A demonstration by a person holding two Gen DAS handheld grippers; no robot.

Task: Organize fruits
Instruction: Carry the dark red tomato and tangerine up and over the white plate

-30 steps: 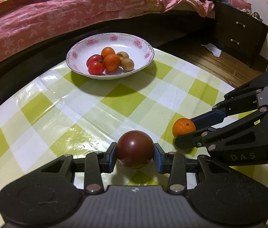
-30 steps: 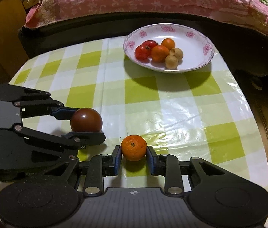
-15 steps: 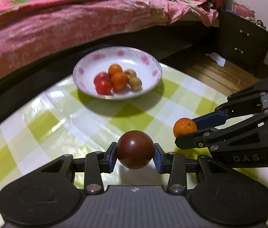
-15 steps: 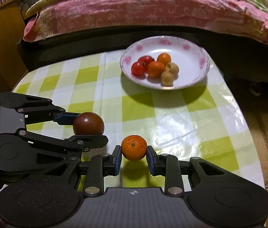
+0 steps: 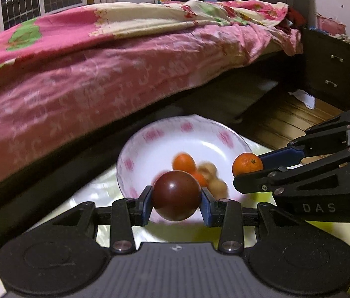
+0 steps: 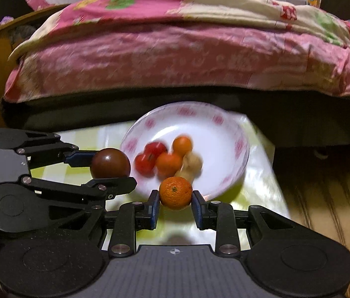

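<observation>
**Both grippers carry fruit at the white bowl**

The left gripper (image 5: 176, 204) is clenched on a glossy, dark maroon round fruit (image 5: 175, 195), its blue-padded fingers (image 5: 146, 204) pressing on either side. The right gripper (image 6: 175, 204) grasps a small orange mandarin (image 6: 175, 193) the same way, one pad against each flank.

The landmark is a shallow white ceramic bowl with pink flower prints round its rim (image 6: 237, 146). In the left wrist view the maroon fruit hangs in front of the bowl's near edge, raised off the table. In the right wrist view the mandarin also sits over the near rim, to the right of the maroon fruit.

Inside the bowl lie two red tomatoes (image 6: 145, 164), two more orange mandarins (image 6: 168, 164) and two small tan round fruits (image 6: 193, 162), bunched together; they are blurred.

The bowl stands on a table covered with a glossy green-and-white checked cloth (image 6: 254, 191). Behind the bowl runs a dark bed frame under a pink flowered quilt (image 5: 100, 82). To the bowl's right is wooden flooring (image 5: 279, 121), with a dark drawer cabinet (image 5: 334, 69) beyond it.
</observation>
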